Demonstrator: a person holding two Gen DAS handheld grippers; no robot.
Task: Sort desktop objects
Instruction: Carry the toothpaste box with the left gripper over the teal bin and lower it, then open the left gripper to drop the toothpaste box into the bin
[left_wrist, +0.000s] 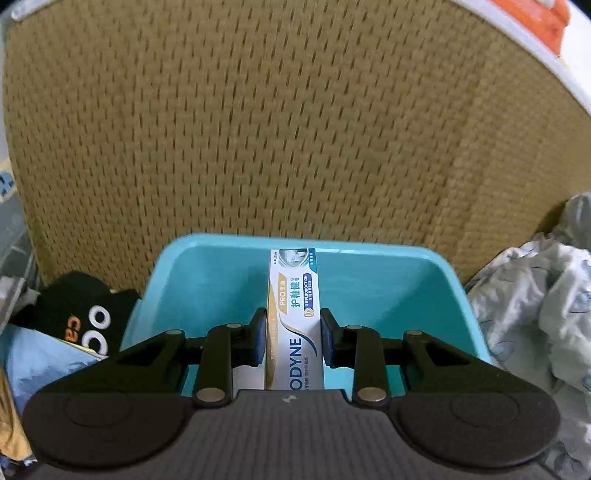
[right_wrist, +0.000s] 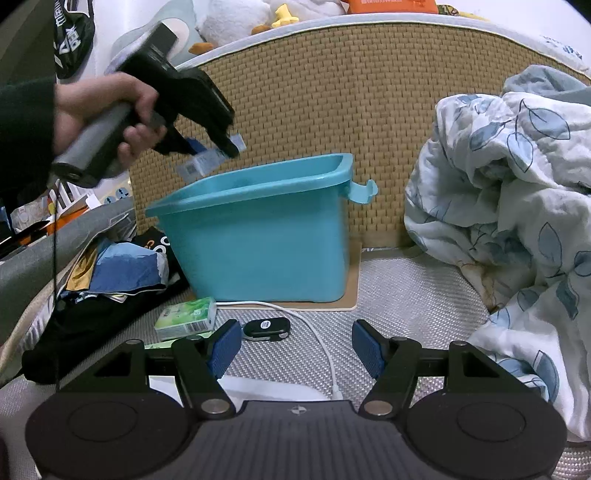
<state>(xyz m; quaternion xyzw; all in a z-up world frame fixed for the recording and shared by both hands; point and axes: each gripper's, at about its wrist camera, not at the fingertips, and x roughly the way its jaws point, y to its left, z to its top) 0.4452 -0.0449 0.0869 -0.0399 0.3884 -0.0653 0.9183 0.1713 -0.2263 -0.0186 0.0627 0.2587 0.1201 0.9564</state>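
Note:
My left gripper (left_wrist: 292, 338) is shut on a white and gold toothpaste box (left_wrist: 294, 317), with its blue pads pressed on both long sides. The box hangs over the open mouth of a teal plastic bin (left_wrist: 221, 280). In the right wrist view a hand holds that left gripper (right_wrist: 216, 147) above the teal bin (right_wrist: 258, 236), with the toothpaste box (right_wrist: 201, 162) blurred in its jaws. My right gripper (right_wrist: 293, 349) is open and empty, low over the woven mat, with a green tissue pack (right_wrist: 186, 317) and a black key fob (right_wrist: 266, 328) just beyond its fingers.
A white cable (right_wrist: 314, 332) runs across the mat between the right fingers. A crumpled leaf-print quilt (right_wrist: 517, 221) fills the right side. Dark clothes and blue packets (right_wrist: 118, 269) pile left of the bin. A woven rattan headboard (right_wrist: 332, 92) stands behind it.

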